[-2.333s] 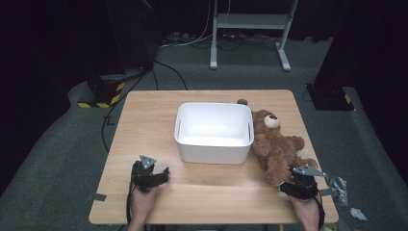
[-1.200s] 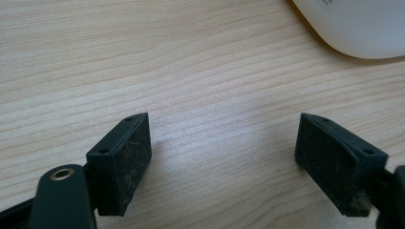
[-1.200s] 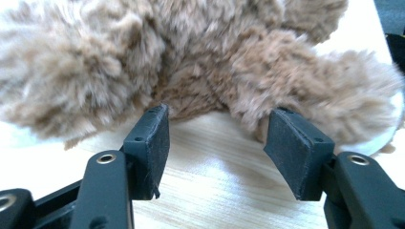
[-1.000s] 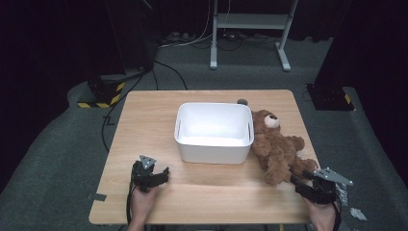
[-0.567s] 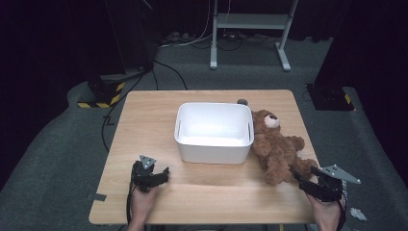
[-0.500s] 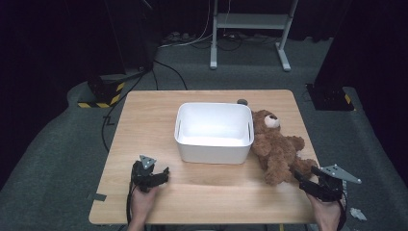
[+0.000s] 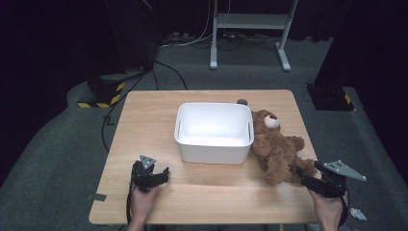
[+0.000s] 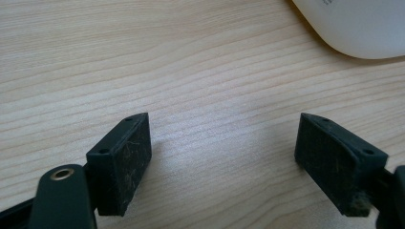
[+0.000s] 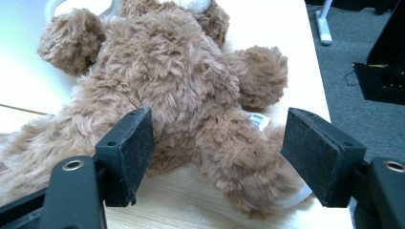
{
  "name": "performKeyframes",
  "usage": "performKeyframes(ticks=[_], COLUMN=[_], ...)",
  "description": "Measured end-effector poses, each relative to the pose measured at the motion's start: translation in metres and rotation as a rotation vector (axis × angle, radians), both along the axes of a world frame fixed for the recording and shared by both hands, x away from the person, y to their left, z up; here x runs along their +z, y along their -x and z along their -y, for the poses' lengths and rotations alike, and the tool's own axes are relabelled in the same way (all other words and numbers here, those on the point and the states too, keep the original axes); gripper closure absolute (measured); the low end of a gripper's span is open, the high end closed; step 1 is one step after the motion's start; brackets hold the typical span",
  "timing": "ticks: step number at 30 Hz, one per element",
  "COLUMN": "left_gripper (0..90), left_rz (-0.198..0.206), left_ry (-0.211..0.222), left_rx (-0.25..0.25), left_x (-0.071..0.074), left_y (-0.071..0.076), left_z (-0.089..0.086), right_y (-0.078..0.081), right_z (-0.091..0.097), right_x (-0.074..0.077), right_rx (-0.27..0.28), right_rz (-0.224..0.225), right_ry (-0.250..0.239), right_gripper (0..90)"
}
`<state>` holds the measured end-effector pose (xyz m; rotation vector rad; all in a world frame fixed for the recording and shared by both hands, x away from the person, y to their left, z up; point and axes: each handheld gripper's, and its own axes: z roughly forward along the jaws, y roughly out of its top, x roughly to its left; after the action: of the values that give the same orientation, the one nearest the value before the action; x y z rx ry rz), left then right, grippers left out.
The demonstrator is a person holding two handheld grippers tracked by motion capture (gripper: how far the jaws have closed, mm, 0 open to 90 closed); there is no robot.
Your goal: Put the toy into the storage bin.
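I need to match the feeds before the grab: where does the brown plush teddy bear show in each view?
High view: the brown plush teddy bear lies right of centre, beside the white plastic tub.
Left gripper view: no bear; bare wooden tabletop and the tub's corner at top right.
Right gripper view: the bear sprawls across the upper centre, beyond the open right claw.
Shared landmark: the tub.

Tub (image 7: 214, 144) mid-table (image 7: 144, 110); teddy bear (image 7: 276, 147) touching tub's right side; small disc (image 7: 242, 101) behind tub.
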<state>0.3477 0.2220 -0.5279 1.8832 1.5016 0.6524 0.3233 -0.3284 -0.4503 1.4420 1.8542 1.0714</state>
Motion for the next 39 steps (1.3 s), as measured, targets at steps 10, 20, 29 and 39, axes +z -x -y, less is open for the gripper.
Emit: performKeyframes(ticks=[10, 20, 29, 39], left_gripper=[20.0, 21.0, 21.1, 21.1], left_rz=[0.001, 0.005, 0.005, 0.003], left_ry=[-0.009, -0.007, -0.008, -0.007], left_rx=[-0.008, -0.011, -0.012, -0.018], left_x=[0.000, 0.000, 0.000, 0.000], left_y=[0.000, 0.000, 0.000, 0.000], left_z=[-0.001, 0.000, 0.000, 0.000], right_y=[-0.008, -0.011, -0.019, -0.039], right_z=[-0.008, -0.009, -0.011, -0.019], right_x=[0.014, 0.017, 0.023, 0.032], right_rx=[0.040, 0.047, 0.063, 0.084], right_rz=[0.020, 0.028, 0.028, 0.029], right_ry=[0.050, 0.026, -0.010, -0.050], right_gripper=[25.3, 25.9, 25.3, 23.9])
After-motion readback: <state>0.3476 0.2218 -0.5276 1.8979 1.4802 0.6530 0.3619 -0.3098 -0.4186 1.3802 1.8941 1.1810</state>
